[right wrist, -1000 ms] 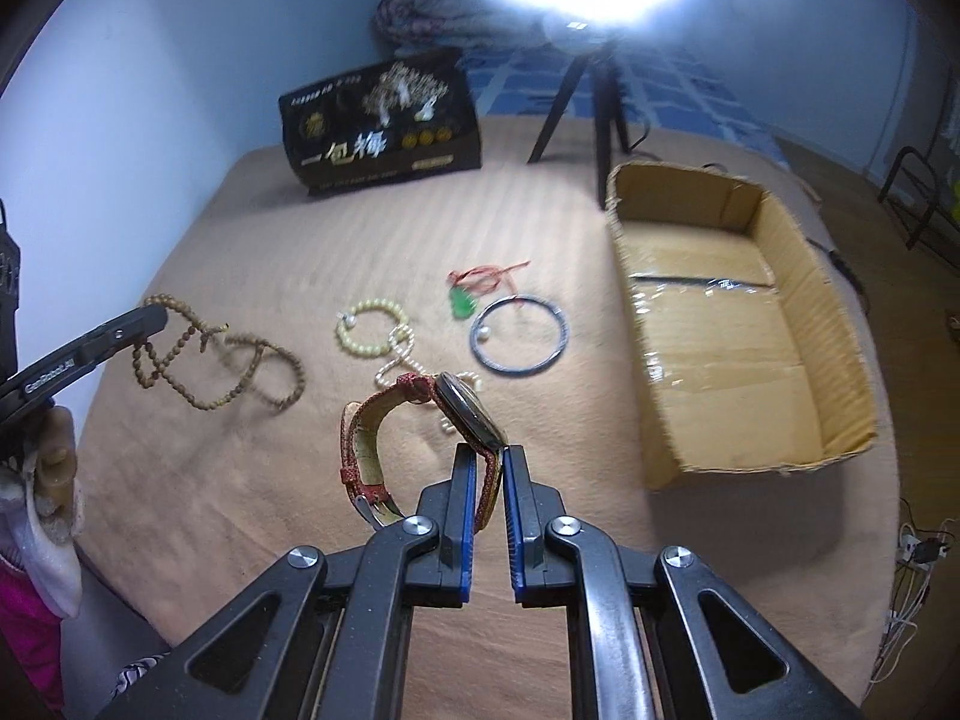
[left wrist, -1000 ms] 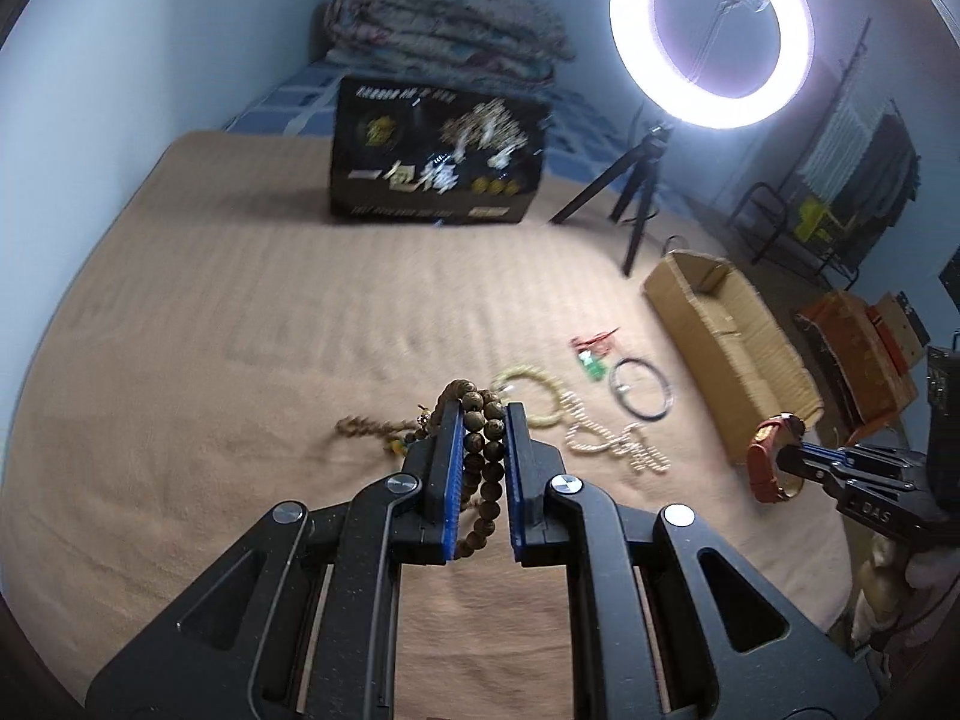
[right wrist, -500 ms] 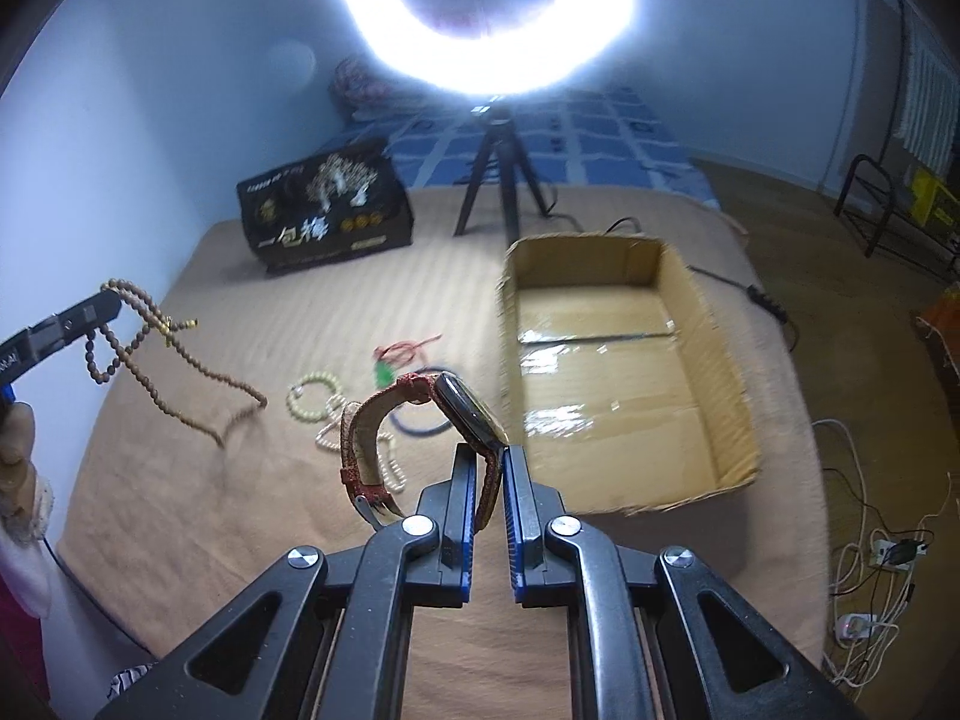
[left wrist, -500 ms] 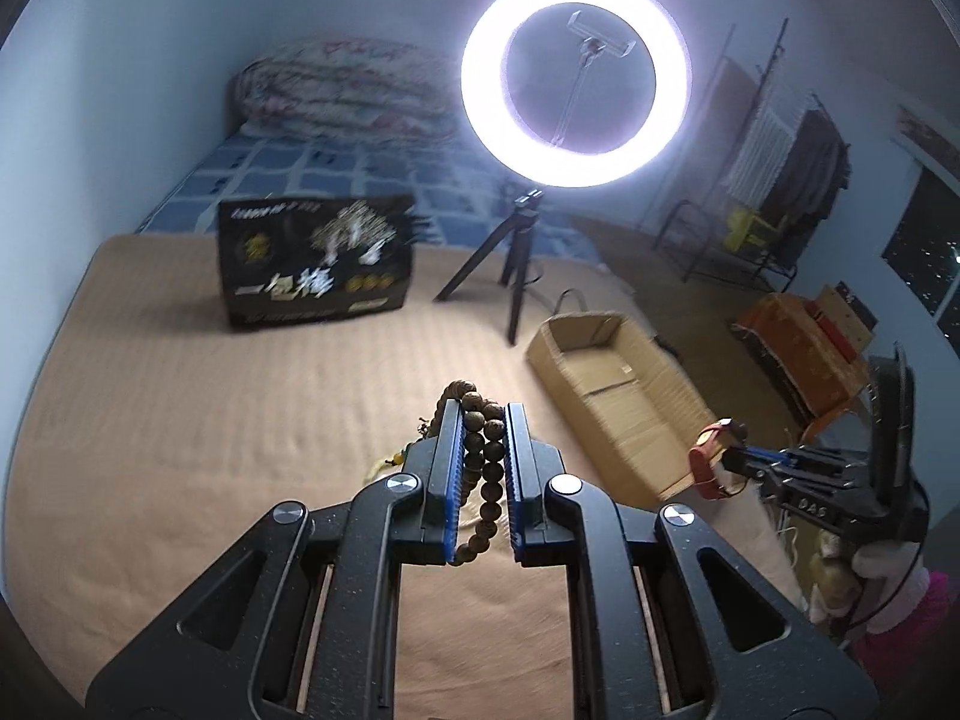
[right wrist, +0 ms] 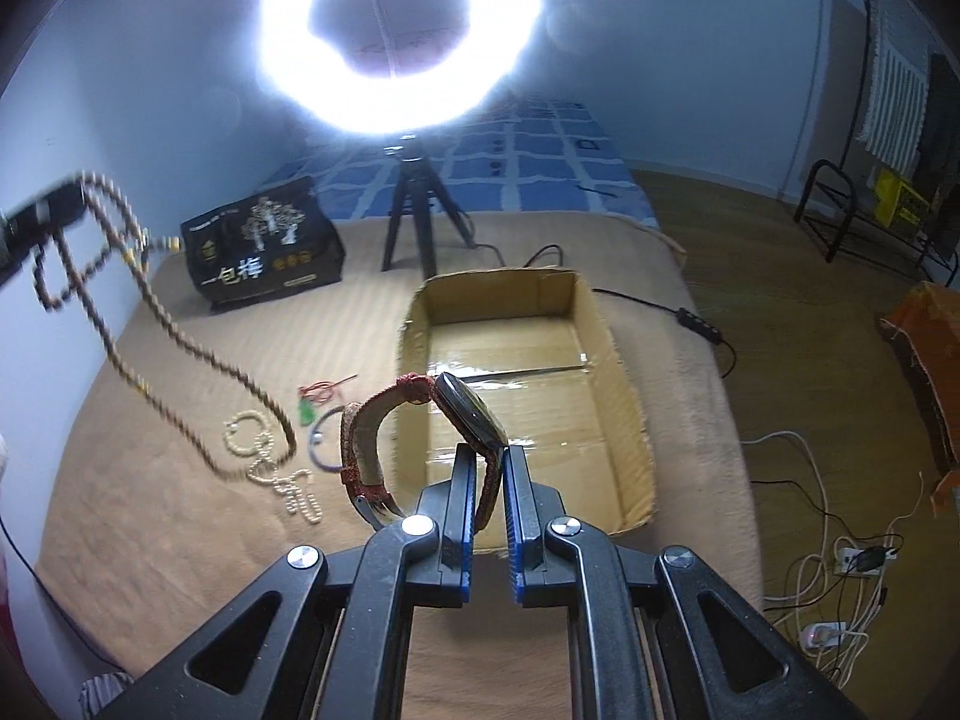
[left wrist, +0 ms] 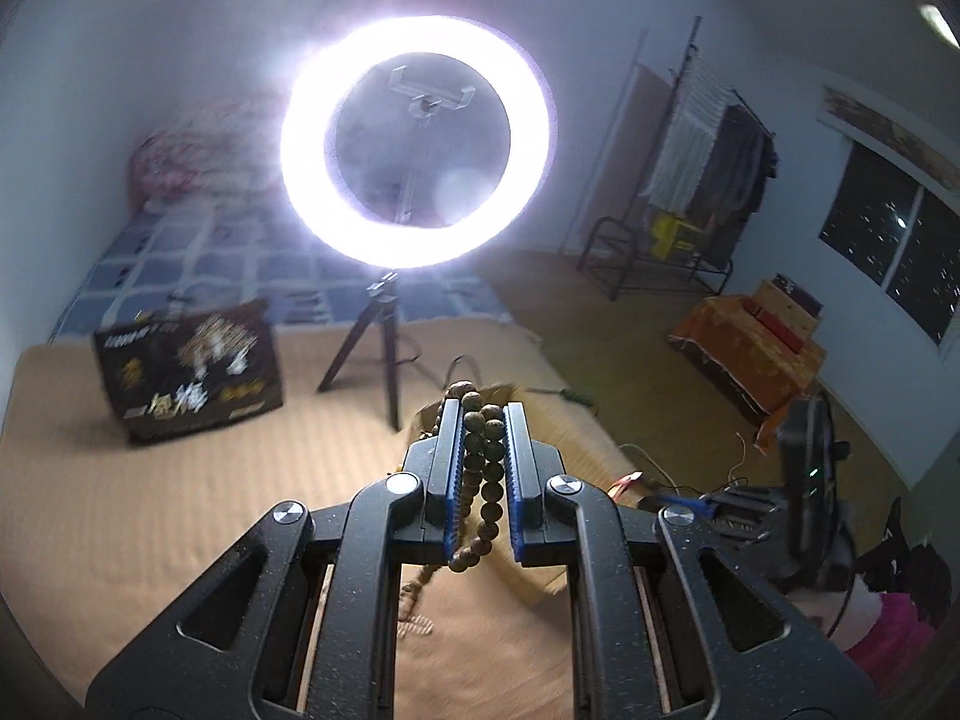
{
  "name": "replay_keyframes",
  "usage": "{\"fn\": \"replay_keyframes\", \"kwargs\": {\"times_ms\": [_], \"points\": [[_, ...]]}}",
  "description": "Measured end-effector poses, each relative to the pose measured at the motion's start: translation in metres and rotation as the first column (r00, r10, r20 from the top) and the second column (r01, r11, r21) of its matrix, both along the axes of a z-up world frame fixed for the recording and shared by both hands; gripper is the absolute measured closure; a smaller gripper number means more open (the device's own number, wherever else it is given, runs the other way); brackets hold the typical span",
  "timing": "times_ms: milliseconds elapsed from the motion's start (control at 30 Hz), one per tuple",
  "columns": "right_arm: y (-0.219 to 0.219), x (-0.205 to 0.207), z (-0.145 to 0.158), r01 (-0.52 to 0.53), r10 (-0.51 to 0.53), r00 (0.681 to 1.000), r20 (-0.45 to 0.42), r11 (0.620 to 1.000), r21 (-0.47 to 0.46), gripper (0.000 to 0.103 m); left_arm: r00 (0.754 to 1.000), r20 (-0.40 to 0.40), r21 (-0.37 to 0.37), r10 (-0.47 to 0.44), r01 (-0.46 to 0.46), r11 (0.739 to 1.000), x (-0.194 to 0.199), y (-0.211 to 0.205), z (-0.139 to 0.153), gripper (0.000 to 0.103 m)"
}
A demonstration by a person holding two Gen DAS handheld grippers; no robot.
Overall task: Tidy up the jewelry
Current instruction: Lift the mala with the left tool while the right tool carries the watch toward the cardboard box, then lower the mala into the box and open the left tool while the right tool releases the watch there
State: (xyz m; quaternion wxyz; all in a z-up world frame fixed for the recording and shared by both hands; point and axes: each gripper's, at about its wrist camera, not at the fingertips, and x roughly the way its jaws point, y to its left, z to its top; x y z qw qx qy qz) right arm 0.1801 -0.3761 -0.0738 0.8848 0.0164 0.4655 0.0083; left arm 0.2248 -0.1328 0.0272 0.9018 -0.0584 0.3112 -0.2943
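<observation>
Bead strand [left wrist: 483, 462] lifted higher, left claw [left wrist: 485, 450] clamped | watch [right wrist: 462, 420] pinched, right claw [right wrist: 491, 480], apparently nearer box [right wrist: 618, 360]

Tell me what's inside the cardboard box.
Nothing shows in the box: bare floor with shiny tape. The watch in the right gripper covers the near-left corner, so that part is unseen.

Left tongs [left wrist: 485, 420] lifted bead strand [left wrist: 483, 450] clear off mat; right tongs [right wrist: 491, 459] carried watch [right wrist: 420, 426] toward cardboard box [right wrist: 624, 396].

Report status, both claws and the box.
Left claw shut on brown bead strand, lifted. Right claw shut on red-strap watch, before cardboard box. Box open, path clear.
</observation>
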Motion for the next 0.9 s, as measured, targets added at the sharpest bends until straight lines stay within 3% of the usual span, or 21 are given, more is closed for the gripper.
{"fn": "replay_keyframes", "kwargs": {"times_ms": [167,433,700,900], "points": [[-0.017,0.009,-0.006,0.021,-0.021,1.0,-0.005,1.0,-0.01,0.097,0.999,0.039,0.006,-0.034,0.034,0.999,0.015,-0.036,0.015,0.093],[-0.041,0.021,-0.02,0.055,-0.055,0.998,-0.021,0.998,-0.009,0.097,0.997,0.033,-0.006,-0.076,0.076,0.997,0.045,-0.083,0.017,0.093],[-0.06,0.031,-0.044,0.09,-0.09,0.995,-0.051,0.996,0.002,0.096,0.993,0.006,0.025,-0.119,0.119,0.993,0.067,-0.13,-0.009,0.093],[-0.067,0.038,-0.067,0.104,-0.103,0.991,-0.087,0.995,0.006,0.096,0.992,-0.05,0.06,-0.116,0.119,0.991,0.083,-0.15,-0.049,0.093]]}}
